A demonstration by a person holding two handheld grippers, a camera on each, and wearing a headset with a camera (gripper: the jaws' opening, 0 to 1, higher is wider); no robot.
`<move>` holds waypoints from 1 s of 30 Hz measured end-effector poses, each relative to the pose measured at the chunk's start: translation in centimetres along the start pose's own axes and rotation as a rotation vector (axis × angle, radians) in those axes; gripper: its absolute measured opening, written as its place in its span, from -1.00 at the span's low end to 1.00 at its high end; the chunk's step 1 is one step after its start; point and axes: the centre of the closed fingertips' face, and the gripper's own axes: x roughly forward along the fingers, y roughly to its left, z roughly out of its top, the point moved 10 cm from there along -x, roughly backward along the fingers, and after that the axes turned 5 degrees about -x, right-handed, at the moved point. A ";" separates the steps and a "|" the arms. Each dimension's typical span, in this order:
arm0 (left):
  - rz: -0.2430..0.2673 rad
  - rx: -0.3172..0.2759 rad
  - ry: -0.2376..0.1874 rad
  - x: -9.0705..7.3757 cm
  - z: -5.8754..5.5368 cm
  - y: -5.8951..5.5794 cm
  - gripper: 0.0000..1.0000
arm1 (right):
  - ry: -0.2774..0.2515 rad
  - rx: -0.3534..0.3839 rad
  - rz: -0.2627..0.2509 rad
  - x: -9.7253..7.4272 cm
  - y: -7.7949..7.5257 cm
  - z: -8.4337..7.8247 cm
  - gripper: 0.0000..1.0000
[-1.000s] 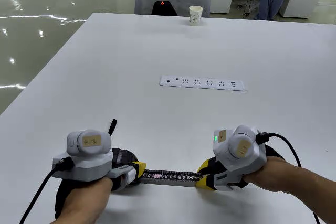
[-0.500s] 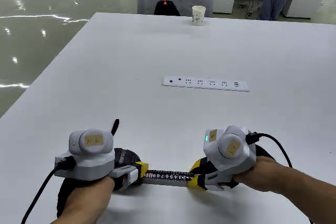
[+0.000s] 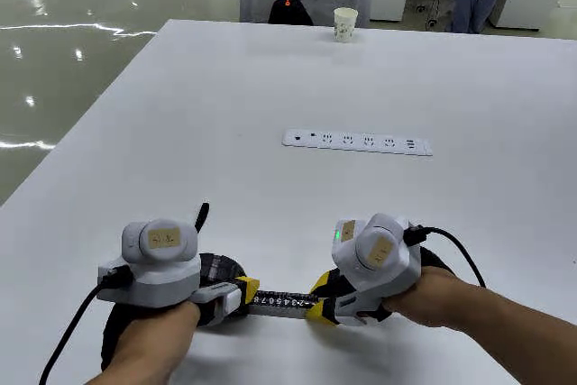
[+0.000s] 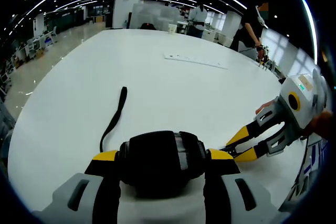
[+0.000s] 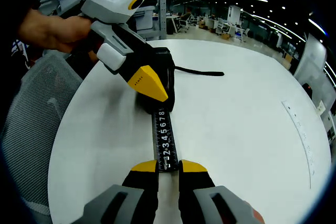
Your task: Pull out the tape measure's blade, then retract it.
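Observation:
The black tape measure case (image 4: 160, 158) rests on the white table (image 3: 270, 87), and my left gripper (image 4: 164, 156) is shut on its two sides. In the head view the case (image 3: 216, 270) sits just left of that gripper's yellow tips (image 3: 242, 292). A short length of dark blade (image 3: 281, 300) with white numbers runs right to my right gripper (image 3: 320, 308). In the right gripper view the blade (image 5: 164, 135) leads from the case (image 5: 160, 72) to my right gripper (image 5: 168, 167), shut on its end. The case's black strap (image 4: 115, 116) lies loose on the table.
A white power strip (image 3: 357, 142) lies mid-table beyond the grippers. A paper cup (image 3: 345, 23) stands near the far edge, with a chair (image 3: 288, 8) behind it. Black cables trail from both grippers towards the near edge.
My right gripper has moved left towards the case with the blade's end, so less blade shows between the grippers. The left gripper and case have stayed put.

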 end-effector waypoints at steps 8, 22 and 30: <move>-0.004 -0.005 0.003 0.0 0.0 0.1 0.18 | -0.010 -0.008 0.005 0.9 0.0 1.0 -0.79; -0.016 -0.013 0.008 -0.1 0.2 0.2 0.18 | -0.030 -0.018 0.014 2.3 0.0 2.8 -0.79; -0.024 -0.015 0.011 -0.1 0.2 0.3 0.19 | -0.039 -0.024 0.022 3.0 0.1 3.7 -0.79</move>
